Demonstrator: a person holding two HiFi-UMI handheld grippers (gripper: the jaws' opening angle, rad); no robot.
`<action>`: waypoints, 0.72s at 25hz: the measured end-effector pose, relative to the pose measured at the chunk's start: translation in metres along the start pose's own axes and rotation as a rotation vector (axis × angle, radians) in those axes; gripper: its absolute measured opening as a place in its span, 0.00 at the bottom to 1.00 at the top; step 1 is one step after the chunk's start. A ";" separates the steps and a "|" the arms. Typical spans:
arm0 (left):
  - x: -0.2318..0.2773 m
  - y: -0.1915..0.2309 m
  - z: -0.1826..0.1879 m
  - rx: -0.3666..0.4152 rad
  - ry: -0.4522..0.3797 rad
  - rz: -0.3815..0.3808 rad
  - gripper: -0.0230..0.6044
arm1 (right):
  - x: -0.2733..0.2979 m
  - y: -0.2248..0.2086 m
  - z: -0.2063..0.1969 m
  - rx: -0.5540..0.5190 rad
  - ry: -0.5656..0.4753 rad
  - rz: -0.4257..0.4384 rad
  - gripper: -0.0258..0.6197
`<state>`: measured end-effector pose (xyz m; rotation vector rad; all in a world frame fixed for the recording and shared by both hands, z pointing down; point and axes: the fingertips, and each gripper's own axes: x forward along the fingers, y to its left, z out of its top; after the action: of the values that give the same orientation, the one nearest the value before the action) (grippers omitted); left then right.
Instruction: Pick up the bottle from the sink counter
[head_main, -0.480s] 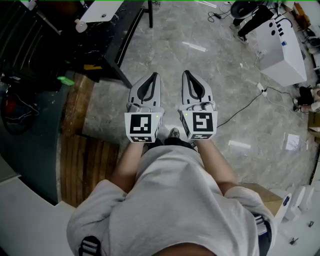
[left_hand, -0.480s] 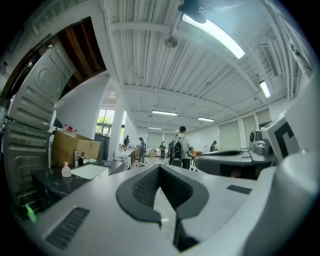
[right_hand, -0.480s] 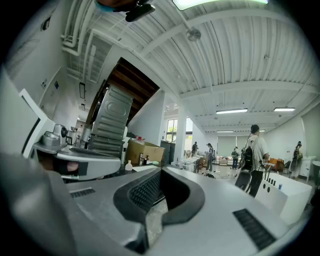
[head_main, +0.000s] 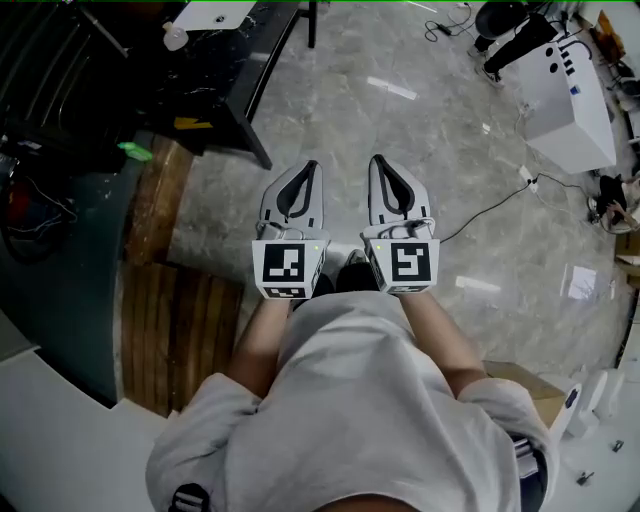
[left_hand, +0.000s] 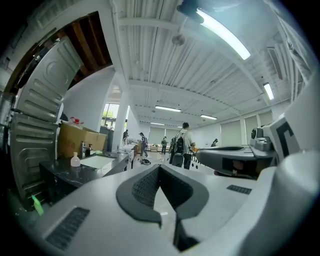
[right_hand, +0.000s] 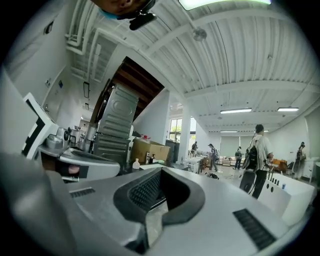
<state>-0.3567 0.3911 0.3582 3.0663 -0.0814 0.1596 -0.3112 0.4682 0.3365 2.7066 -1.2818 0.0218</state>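
A small pale bottle (head_main: 175, 38) stands on the black sink counter (head_main: 235, 75) at the far upper left, beside the white sink basin (head_main: 215, 15). It also shows far off in the left gripper view as the bottle (left_hand: 75, 160) and in the right gripper view as the bottle (right_hand: 136, 163). My left gripper (head_main: 311, 166) and right gripper (head_main: 377, 160) are held side by side in front of the person's body, pointing forward over the floor, well short of the counter. Both are shut with nothing between the jaws, as the left gripper (left_hand: 160, 169) and right gripper (right_hand: 161, 172) views confirm.
A wooden step (head_main: 180, 330) lies to the left on the grey stone floor. A white machine (head_main: 560, 95) with a cable (head_main: 490, 210) stands at right, a cardboard box (head_main: 525, 385) at lower right. People (left_hand: 182, 145) stand far down the hall.
The head view has shifted slightly: the grippers sit a little lower in it and the counter a little to the right. Both grippers remain shut and empty.
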 end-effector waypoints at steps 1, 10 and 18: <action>-0.001 0.006 -0.005 -0.003 0.010 0.006 0.06 | 0.003 0.003 -0.005 -0.006 0.013 -0.002 0.05; 0.015 0.035 -0.025 -0.017 0.063 0.032 0.06 | 0.040 0.018 -0.025 0.015 0.055 0.066 0.05; 0.074 0.084 -0.019 0.017 0.101 0.075 0.06 | 0.123 -0.004 -0.031 0.058 0.044 0.129 0.05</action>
<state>-0.2901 0.3054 0.3909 3.0668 -0.1897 0.3211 -0.2281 0.3808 0.3761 2.6502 -1.4624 0.1348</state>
